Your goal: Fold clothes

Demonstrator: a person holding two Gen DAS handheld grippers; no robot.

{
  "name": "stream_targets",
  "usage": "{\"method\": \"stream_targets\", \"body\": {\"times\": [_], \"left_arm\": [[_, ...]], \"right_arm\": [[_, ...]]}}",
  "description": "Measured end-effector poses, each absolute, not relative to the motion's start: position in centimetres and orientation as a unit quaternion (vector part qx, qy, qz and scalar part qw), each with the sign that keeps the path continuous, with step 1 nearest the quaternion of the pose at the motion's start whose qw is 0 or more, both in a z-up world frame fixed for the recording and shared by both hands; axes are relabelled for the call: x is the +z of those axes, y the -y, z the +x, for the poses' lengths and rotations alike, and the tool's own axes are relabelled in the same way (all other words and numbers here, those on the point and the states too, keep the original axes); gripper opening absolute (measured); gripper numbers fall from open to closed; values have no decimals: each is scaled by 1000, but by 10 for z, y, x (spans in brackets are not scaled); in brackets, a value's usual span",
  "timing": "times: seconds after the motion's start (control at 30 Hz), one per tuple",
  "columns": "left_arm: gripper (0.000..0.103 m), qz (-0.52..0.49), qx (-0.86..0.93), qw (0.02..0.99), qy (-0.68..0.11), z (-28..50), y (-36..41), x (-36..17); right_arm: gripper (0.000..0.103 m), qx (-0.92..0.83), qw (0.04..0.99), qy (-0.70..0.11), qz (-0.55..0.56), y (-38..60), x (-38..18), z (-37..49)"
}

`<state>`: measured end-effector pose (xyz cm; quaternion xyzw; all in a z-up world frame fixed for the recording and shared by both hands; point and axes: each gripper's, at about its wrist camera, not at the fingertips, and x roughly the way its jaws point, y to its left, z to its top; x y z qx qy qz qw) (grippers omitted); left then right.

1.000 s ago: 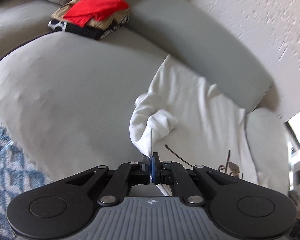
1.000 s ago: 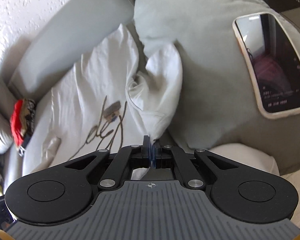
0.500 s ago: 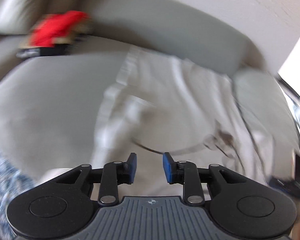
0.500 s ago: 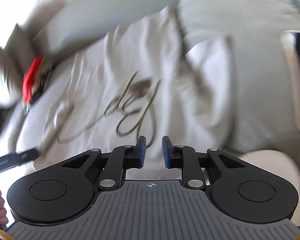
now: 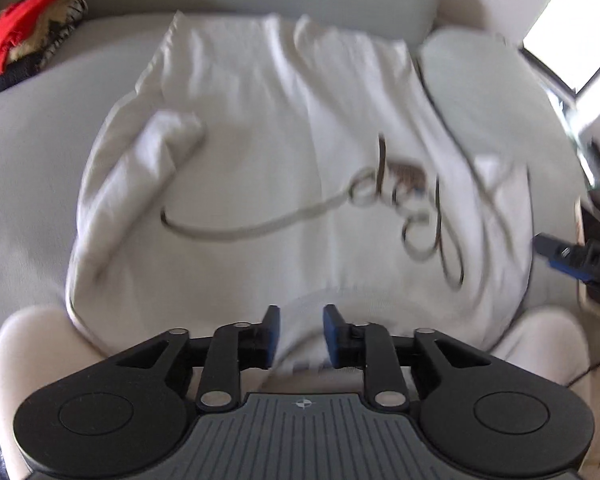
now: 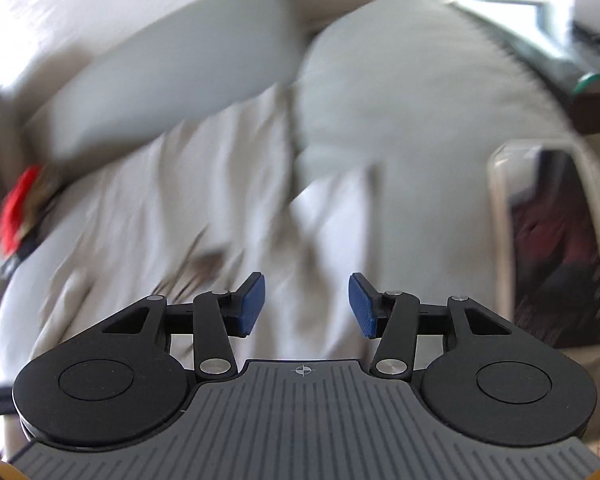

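We list the following as unclear:
- Stack of clothes (image 5: 24, 36), at the sofa's (image 5: 32, 152) back left: cut by the frame edge; lower garments unidentifiable.
- White shirt (image 6: 204, 184): smeared in the right wrist view; its print unreadable.
- Phone (image 6: 552, 248), on the sofa's right arm: blurred screen.
- Right gripper (image 5: 576, 260): cropped at the frame edge.

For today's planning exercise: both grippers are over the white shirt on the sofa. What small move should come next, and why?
Probably bring the left gripper to the shirt's left edge. Both sleeves look folded in, and neither it nor the right gripper holds cloth, their jaws opening.
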<state>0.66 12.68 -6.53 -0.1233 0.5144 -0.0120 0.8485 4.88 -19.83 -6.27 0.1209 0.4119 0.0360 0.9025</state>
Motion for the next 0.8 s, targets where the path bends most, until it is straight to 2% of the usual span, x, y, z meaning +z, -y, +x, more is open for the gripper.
{"method": "stream_targets", "body": {"times": [0.07,0.17,0.2,0.37,0.4,0.43,0.47,0.5,0.63,0.8], "left_arm": [[34,-125,-5,854,-504,18,-128,-62],[34,-125,7,859,-496,32,-131,-61],[34,-127,8,860,-494,35,-129,-61],[37,-137,4,854,-502,34,-133,-68],[38,-139,2,852,-505,34,-133,-69],[38,-142,1,849,-508,34,-133,-71],[38,-145,0,847,-511,33,-133,-72],[38,-148,-2,847,-511,32,-133,-72],[38,-148,-10,851,-504,29,-131,-70],[39,-155,-13,857,-491,25,-132,-68]], "right_arm": [[51,6,907,-406,115,209,-68,72],[48,7,903,-411,123,219,-82,101],[44,12,903,-411,124,221,-86,108],[44,54,904,-411,105,219,-98,130],[39,60,905,-410,97,216,-100,133],[22,63,906,-409,89,213,-102,134],[8,66,906,-409,84,211,-103,136],[1,67,907,-406,85,210,-102,134],[0,55,923,-370,92,210,-85,119],[0,-57,951,-291,83,221,-56,72]]}}
